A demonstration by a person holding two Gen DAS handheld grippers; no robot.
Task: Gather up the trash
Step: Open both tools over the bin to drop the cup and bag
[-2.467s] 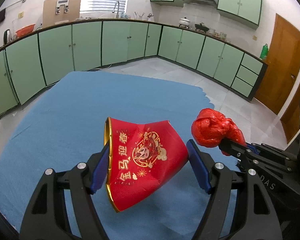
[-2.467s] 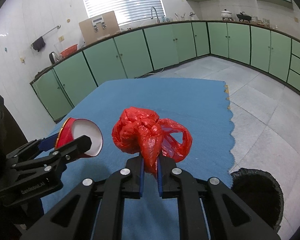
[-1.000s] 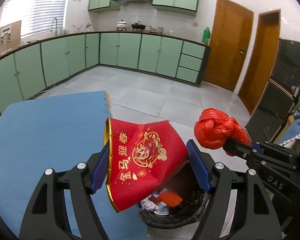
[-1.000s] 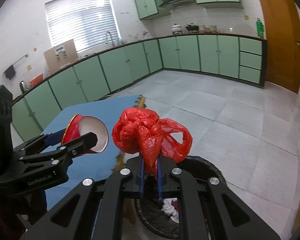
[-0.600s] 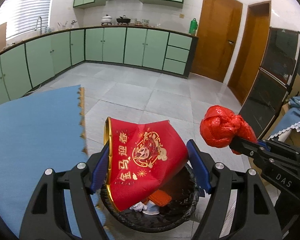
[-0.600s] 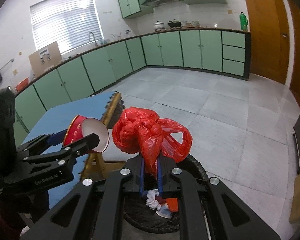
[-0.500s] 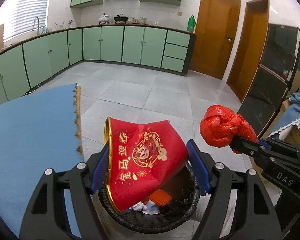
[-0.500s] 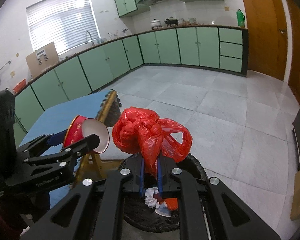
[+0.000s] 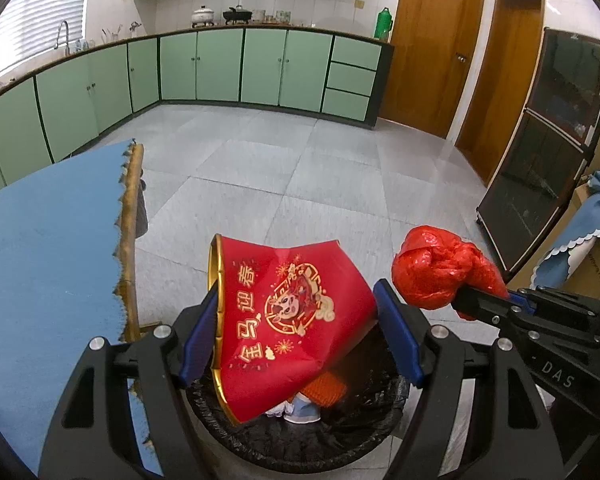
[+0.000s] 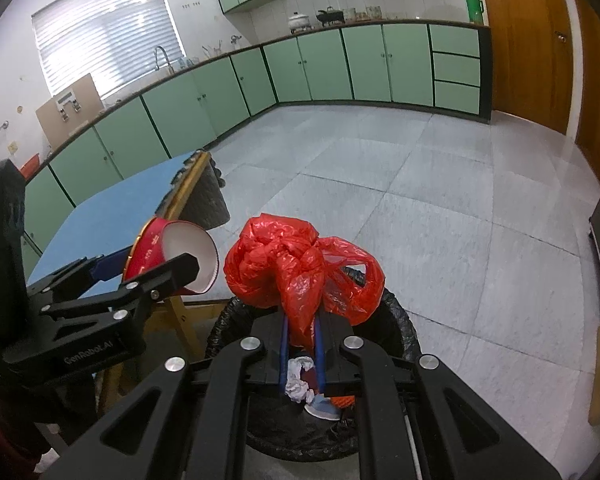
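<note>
The left gripper (image 9: 298, 330) clamps a crushed red paper cup (image 9: 288, 316) over the black-lined bin (image 9: 300, 446); the right gripper (image 10: 300, 350) pinches a knotted red plastic bag (image 10: 288, 268) above it; bin already holds scraps; only release remains.

The trash bin (image 9: 300, 444) stands on the floor just off the corner of the counter (image 9: 40, 264). Above its mouth, the left tool (image 9: 296, 328) holds a paper cup (image 9: 284, 320) on its side, and to that tool's right the right tool (image 10: 300, 344) holds a knotted plastic bag (image 10: 292, 276). Scraps lie inside the bin. Beyond, cabinets (image 9: 220, 68) line the far wall, with doors (image 9: 432, 48) to their right.
</note>
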